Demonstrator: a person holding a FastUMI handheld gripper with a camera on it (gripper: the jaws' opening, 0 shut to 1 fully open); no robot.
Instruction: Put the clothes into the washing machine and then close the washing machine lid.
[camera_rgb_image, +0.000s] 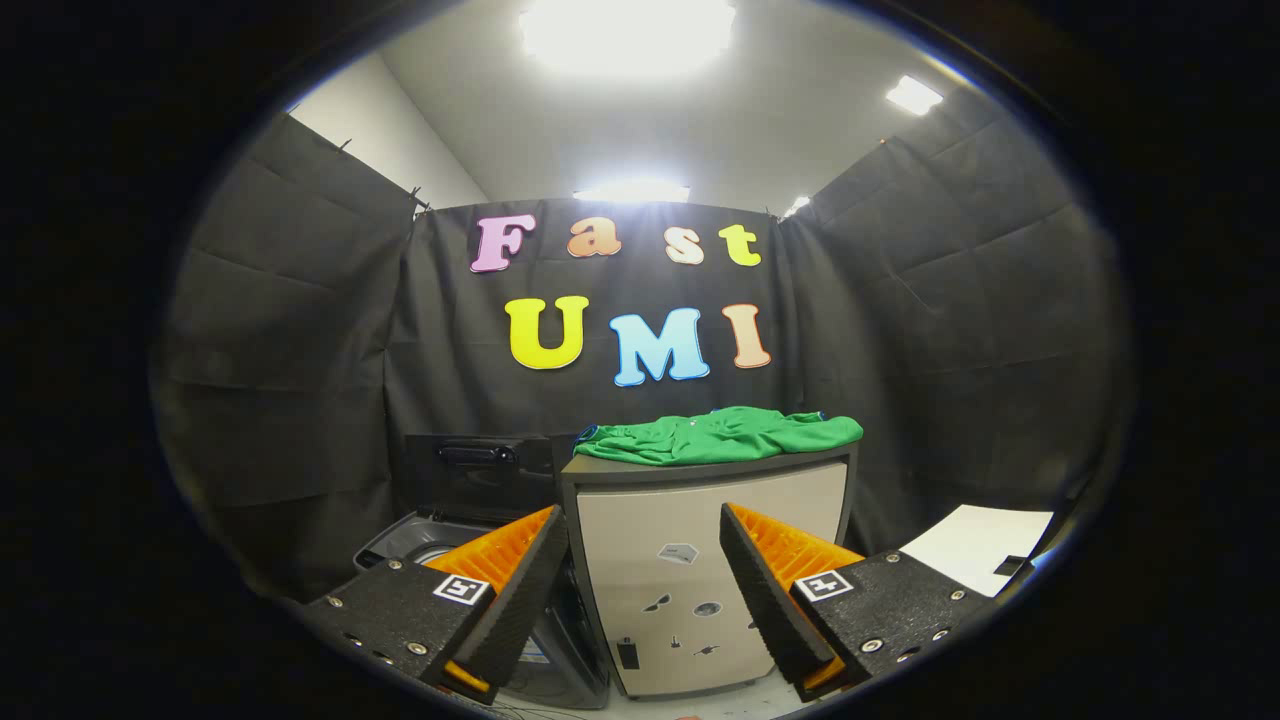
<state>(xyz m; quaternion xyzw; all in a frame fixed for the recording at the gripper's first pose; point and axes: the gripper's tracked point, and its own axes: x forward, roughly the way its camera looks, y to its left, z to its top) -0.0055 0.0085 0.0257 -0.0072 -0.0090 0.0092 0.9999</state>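
**Jaws spread and empty, green clothes lying on the cabinet top**

The gripper (645, 560) is seen from its own camera with the jaws spread wide apart; nothing is held between them. They are raised off the floor and pointed toward a pale cabinet (700, 560), whose front panel is seen through the gap between the two fingers. Small stickers and a dark tag are seen on that panel.

The green clothes (718, 435) are spread flat over the cabinet's dark top, covering most of it from the left edge to the right edge, with a fold of cloth hanging slightly over the right front corner. The clothes lie beyond the fingers and above them, well apart from both.

The washing machine (440, 540) is placed on the floor just beside the cabinet's left side, partly hidden behind the left finger. Its lid (480, 470) is raised upright at the back, with a dark handle seen on it, and part of the round drum opening is seen below the lid.

A white sheet (975, 545) is seen lying low down to the right of the cabinet, beyond the right finger.
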